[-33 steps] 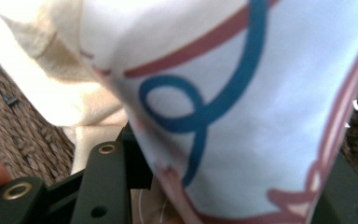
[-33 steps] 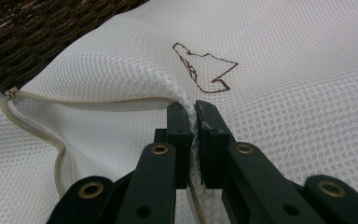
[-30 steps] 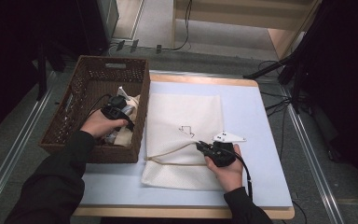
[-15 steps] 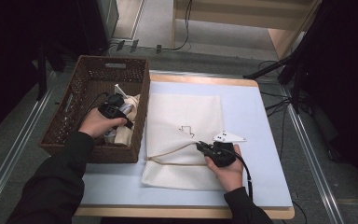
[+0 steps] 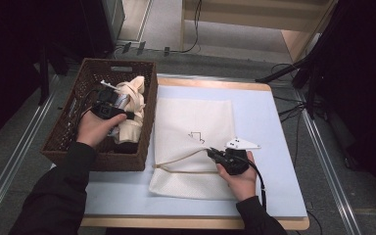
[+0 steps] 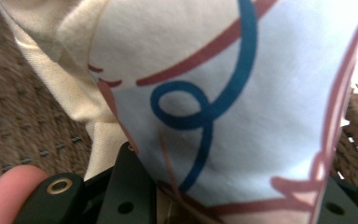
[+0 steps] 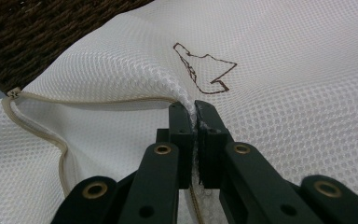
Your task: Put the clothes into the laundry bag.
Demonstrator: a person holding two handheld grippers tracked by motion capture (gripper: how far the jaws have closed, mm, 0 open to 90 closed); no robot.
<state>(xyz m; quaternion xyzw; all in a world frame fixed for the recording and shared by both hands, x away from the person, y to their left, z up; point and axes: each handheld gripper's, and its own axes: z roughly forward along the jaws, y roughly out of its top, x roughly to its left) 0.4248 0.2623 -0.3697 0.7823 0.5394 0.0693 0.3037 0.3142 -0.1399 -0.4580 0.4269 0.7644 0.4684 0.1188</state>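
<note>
A cream cloth (image 5: 133, 93) printed with pale blue, a blue curl and red lines (image 6: 223, 93) stands bunched in the brown wicker basket (image 5: 98, 161). My left gripper (image 5: 125, 115) is inside the basket, shut on this cloth, which fills the space between its jaws (image 6: 233, 205). A white mesh bag (image 5: 196, 117) with a small brown outline mark (image 7: 205, 70) lies flat on the table. My right gripper (image 5: 210, 152) is shut on the bag's upper layer beside the beige zipper edge (image 7: 98, 101), lifting it a little; the pinch shows close up (image 7: 196, 112).
The basket sits at the table's left, its right wall touching the bag's edge. A light blue mat (image 5: 259, 112) covers the tabletop. Cables (image 5: 293, 105) and dark stands crowd the floor on the right. A finger (image 6: 9, 186) rests by the left jaw.
The left gripper has drawn the cloth upward and toward the basket's far side, so it stands taller. The right gripper has stayed on the bag.
</note>
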